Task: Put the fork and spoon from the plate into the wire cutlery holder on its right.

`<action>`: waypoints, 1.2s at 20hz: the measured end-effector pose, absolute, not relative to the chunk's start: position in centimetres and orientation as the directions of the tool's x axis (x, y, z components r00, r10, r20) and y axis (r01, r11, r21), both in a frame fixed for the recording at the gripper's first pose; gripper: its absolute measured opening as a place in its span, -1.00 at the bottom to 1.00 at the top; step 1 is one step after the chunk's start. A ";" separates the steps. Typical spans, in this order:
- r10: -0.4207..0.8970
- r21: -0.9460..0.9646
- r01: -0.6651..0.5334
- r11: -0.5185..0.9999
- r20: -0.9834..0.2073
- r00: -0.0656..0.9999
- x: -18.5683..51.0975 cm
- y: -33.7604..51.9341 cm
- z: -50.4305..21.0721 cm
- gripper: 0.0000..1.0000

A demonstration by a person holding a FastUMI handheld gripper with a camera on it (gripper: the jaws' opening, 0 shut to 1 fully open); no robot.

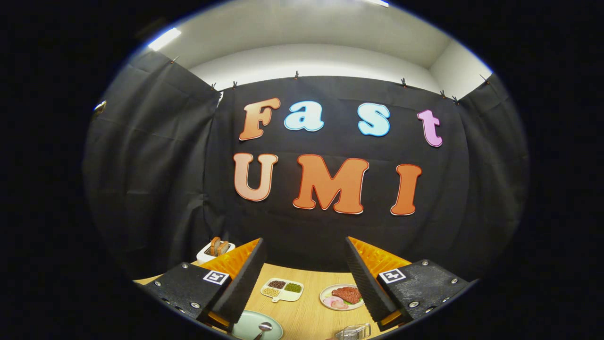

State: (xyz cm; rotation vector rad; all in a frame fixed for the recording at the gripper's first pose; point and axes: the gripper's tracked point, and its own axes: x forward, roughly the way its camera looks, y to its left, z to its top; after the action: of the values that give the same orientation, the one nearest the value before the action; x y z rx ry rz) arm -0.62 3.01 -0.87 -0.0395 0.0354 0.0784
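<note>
A light wooden table (309, 314) runs under the gripper (304, 283), with black cloth hung on the far side and both flanks, and a white wall and ceiling above the cloth. A ceiling light (164, 38) glows at the upper left.

The gripper is held well above the table, its two fingers spread wide apart with nothing between them. Each finger (240, 283) has a black ribbed pad backed in orange.

Near, just inside the left finger, sits a pale green plate (250, 328). A spoon (262, 329) lies on it, bowl toward the far side, handle running back toward the near edge, so its long axis goes roughly near to far, slightly slanted. The fork cannot be made out. To the right, near the right finger's base, the top of the wire cutlery holder (354, 332) shows, well apart from the plate with bare table between them.

Farther off, between the fingers, lie a white divided dish of beans (282, 289) and a plate of meat (342, 296), side by side with a gap. A white toaster (214, 251) holding bread stands far left, behind the left finger.
</note>
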 end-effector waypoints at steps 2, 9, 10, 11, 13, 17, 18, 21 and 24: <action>0.081 -0.036 -0.082 0.996 -0.039 0.996 -0.6 3.2 -0.8 0.98; 0.077 -0.033 -0.084 0.996 -0.175 0.982 0.4 3.9 -5.0 0.99; 0.085 -0.035 -0.095 0.995 -0.217 0.973 0.4 4.3 -6.2 0.99; 0.093 -0.033 -0.105 0.994 -0.257 0.962 0.4 4.8 -7.1 0.99; 0.139 -0.017 -0.154 0.988 -0.335 0.932 0.1 6.3 -9.2 0.99; 0.218 0.031 -0.233 0.972 -0.486 0.846 -0.6 9.3 -13.3 0.99; 0.236 0.054 -0.244 0.968 -0.523 0.819 -0.8 10.0 -14.4 0.99; 0.285 0.123 -0.268 0.956 -0.619 0.732 -1.5 12.0 -17.6 0.99; 0.304 0.176 -0.258 0.950 -0.713 0.632 -2.3 13.3 -21.2 0.98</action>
State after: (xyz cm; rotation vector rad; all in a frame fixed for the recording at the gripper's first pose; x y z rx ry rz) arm -2.29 13.35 -21.21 0.0593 0.8268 0.3215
